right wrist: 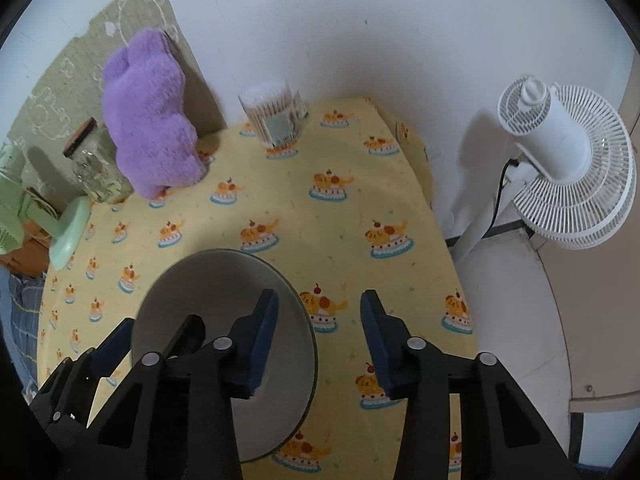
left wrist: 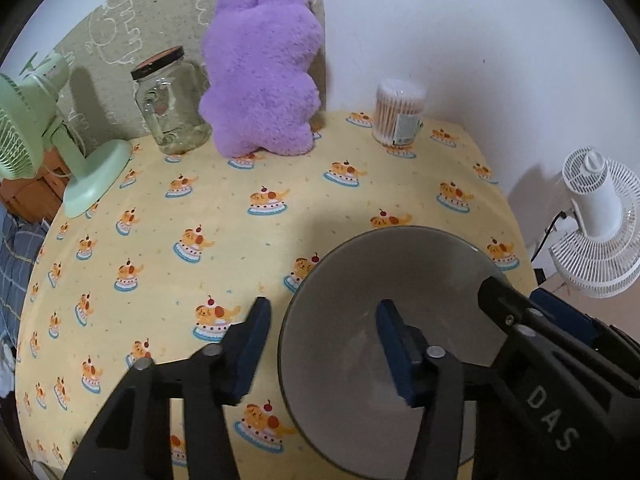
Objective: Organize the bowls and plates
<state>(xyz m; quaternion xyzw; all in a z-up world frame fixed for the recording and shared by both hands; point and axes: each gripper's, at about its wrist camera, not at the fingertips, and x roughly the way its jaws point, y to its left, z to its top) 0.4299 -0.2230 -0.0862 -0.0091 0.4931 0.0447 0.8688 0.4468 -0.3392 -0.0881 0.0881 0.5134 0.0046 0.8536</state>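
Yellow cake-print tablecloth [left wrist: 168, 208] covers the table — the grey bowl [left wrist: 352, 360] sits at its near edge. My left gripper [left wrist: 322, 350] and right gripper [right wrist: 318, 340] each straddle its rim, jaws apart, pads not pressing it.

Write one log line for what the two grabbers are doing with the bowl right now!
left gripper: open, straddling bowl left rim | right gripper: open, straddling right rim | bowl: on table, not lifted
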